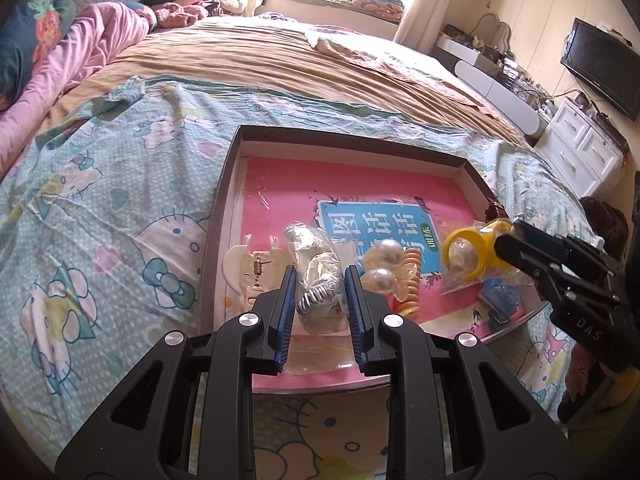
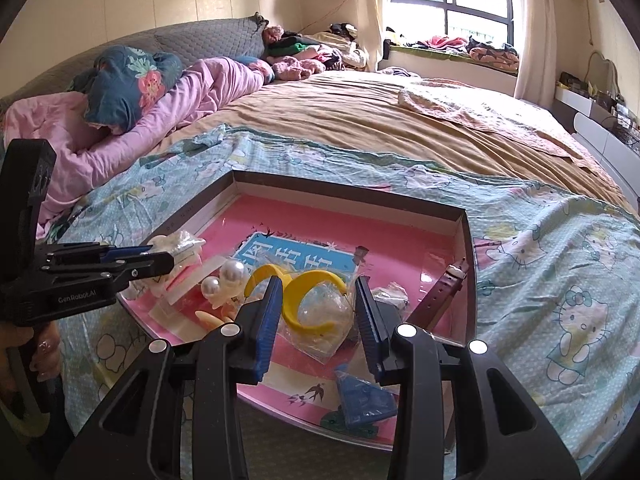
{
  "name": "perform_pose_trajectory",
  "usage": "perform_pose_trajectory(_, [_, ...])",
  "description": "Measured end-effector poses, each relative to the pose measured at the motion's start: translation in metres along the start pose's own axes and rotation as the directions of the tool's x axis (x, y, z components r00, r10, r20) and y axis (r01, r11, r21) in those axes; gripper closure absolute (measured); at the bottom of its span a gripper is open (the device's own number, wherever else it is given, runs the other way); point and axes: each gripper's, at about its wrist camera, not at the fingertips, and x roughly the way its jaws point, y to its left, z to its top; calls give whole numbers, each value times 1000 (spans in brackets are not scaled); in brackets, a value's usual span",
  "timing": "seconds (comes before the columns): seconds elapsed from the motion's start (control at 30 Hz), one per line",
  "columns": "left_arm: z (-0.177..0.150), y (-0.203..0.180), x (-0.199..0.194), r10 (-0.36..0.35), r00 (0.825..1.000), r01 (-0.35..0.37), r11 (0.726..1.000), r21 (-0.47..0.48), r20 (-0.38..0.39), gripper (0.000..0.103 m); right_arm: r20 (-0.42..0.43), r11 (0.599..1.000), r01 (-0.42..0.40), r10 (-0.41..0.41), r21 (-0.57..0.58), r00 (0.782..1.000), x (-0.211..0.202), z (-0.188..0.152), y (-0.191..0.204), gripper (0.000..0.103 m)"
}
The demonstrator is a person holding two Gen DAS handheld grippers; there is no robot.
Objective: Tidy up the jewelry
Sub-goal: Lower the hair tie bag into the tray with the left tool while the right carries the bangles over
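A shallow box lid point(image 1: 352, 142) with a pink book point(image 1: 280, 184) in it lies on the bed and holds the jewelry. My left gripper point(image 1: 320, 280) is open around a bagged silver bracelet point(image 1: 316, 268). Beside it lie a cream hair claw point(image 1: 244, 264), pearl pieces point(image 1: 386, 252) and an orange coil tie point(image 1: 410, 284). My right gripper point(image 2: 318, 298) is open around a bagged yellow bangle point(image 2: 308, 300). It also shows in the left wrist view point(image 1: 516, 240). A brown watch strap point(image 2: 444, 296) and a blue piece point(image 2: 362, 400) lie near it.
The Hello Kitty sheet point(image 1: 100, 200) surrounds the box. Pink bedding point(image 2: 180, 100) and pillows lie at the head of the bed. White drawers point(image 1: 584, 144) and a TV point(image 1: 604, 64) stand to the right.
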Motion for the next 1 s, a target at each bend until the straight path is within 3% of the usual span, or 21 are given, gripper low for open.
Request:
perform_pose_trajectory(0.63, [3, 4, -1, -13, 1000, 13, 1000, -14, 3, 86, -35, 1000, 10, -10, 14, 999, 7, -5, 0, 66])
perform_pose_trajectory(1.0, [6, 1, -8, -20, 1000, 21, 1000, -8, 20, 83, 8, 999, 25, -25, 38, 1000, -16, -6, -1, 34])
